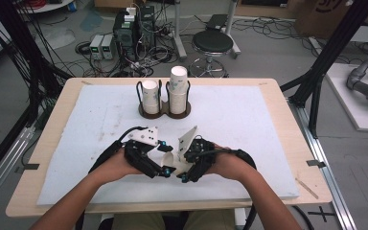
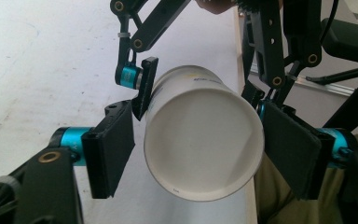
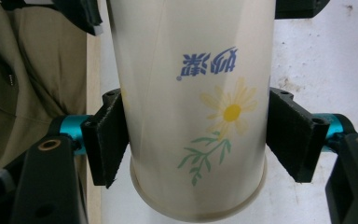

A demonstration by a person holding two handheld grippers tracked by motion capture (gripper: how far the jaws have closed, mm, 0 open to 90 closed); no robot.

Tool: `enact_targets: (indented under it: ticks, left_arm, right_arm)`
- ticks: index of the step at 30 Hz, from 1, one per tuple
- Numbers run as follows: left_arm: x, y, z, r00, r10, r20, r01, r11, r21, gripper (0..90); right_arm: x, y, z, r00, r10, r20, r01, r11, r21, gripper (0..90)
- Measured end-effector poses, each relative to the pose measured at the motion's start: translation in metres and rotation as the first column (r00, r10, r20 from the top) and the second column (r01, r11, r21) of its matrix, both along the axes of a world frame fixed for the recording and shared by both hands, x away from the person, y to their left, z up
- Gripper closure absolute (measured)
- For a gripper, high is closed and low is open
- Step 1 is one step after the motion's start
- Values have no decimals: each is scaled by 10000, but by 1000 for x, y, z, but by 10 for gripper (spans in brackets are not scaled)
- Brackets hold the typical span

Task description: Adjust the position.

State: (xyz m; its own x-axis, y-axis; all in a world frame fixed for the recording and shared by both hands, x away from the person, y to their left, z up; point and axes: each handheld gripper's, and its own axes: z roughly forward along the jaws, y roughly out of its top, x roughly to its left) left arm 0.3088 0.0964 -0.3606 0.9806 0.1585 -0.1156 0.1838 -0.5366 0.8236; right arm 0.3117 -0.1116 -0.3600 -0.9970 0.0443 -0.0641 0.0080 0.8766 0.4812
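Observation:
A white paper cup point(image 1: 171, 162) with a yellow flower print point(image 3: 230, 112) lies on its side in the air, between my two grippers, low over the near middle of the mat. My right gripper point(image 3: 197, 135) is shut on its wall, both pads point(image 3: 107, 140) pressed against it. From the opposite side, my left gripper point(image 2: 200, 154) straddles one end of the cup point(image 2: 203, 144). Its right pad point(image 2: 289, 149) touches the rim, while a thin gap shows at the left pad point(image 2: 112, 154). The right gripper point(image 2: 203, 88) holds the cup farther along.
At the mat's far middle stands a dark two-ring holder point(image 1: 165, 114) carrying two stacks of paper cups point(image 1: 150, 96) point(image 1: 178, 88). The white mat point(image 1: 249, 120) covers most of the wooden table point(image 1: 287, 143). The table's near edge and the person's lap are just below the grippers.

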Motion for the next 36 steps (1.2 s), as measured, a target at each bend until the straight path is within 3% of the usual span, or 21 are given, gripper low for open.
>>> enact_targets:
  ticks: [9,16,18,22,30,33,36]
  left_arm:
    - [2,-1,-2,9999,-132,-40,133,9997,208,347]
    - [0,0,-1,9997,-131,187,129,9999,89,363]
    - [1,3,0,9996,-80,257,80,10000,-1,364]
    - [3,10,-1,9997,129,201,-119,9988,-477,364]
    - [6,22,-6,9989,458,68,-447,9926,-1131,362]
    - [6,26,-8,9980,627,6,-619,9867,-1506,362]
    - [6,30,-9,9974,719,18,-704,9813,-1792,362]
  right_arm:
    - [1,1,-2,10000,16,-51,-17,10000,-81,281]
    - [0,0,-1,10000,1,39,-1,10000,10,270]
    - [0,-2,0,9999,-148,50,146,9994,304,214]
    - [1,-11,5,9988,-480,53,470,9912,1237,205]
    - [-1,-33,14,9948,-1006,138,925,9535,2869,205]
    - [-2,-40,13,9924,-1228,124,1112,9332,3418,204]
    - [-3,-47,11,9896,-1437,-26,1325,9052,4039,204]
